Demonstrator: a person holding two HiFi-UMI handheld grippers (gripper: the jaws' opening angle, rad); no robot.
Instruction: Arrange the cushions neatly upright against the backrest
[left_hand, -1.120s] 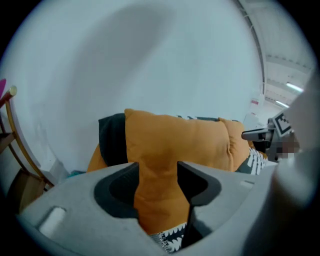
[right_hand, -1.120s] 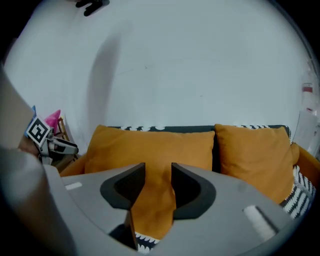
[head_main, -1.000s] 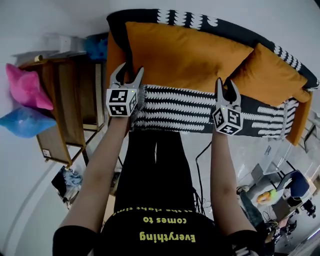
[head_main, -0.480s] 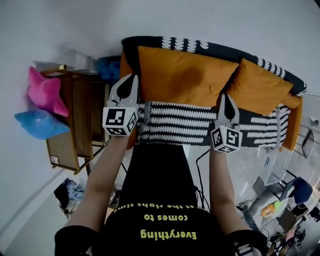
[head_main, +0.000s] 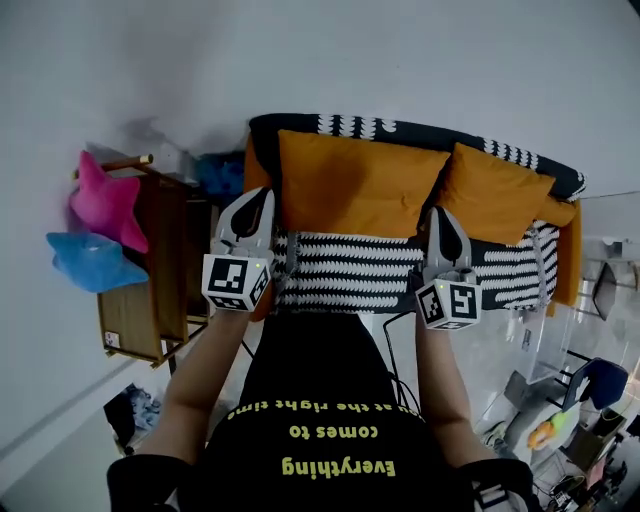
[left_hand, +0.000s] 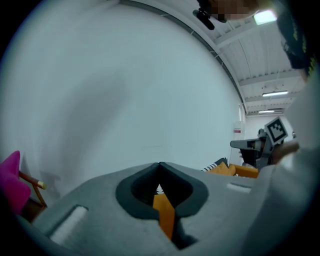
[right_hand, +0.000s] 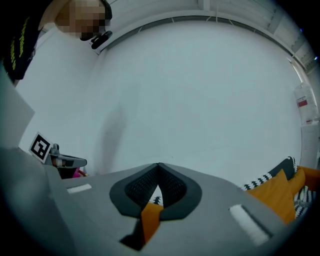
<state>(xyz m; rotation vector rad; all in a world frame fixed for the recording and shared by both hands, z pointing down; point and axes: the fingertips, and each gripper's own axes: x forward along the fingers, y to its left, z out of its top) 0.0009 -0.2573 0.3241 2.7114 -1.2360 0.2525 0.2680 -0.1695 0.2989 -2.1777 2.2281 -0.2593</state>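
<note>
Left tool (head_main: 260, 195) fully closed, pinching the large orange cushion (head_main: 355, 185) at its 7 o'clock corner. Right tool (head_main: 438, 214) same, at the 5 o'clock corner. Orange fabric shows between both sets of jaws. Cushion sits against the backrest (head_main: 380, 125). Small orange cushion (head_main: 497, 193) just beside it at 3 o'clock.

large orange cushion (head_main: 360, 185) | small orange cushion (head_main: 495, 193) | both against backrest (head_main: 380, 125)
</note>
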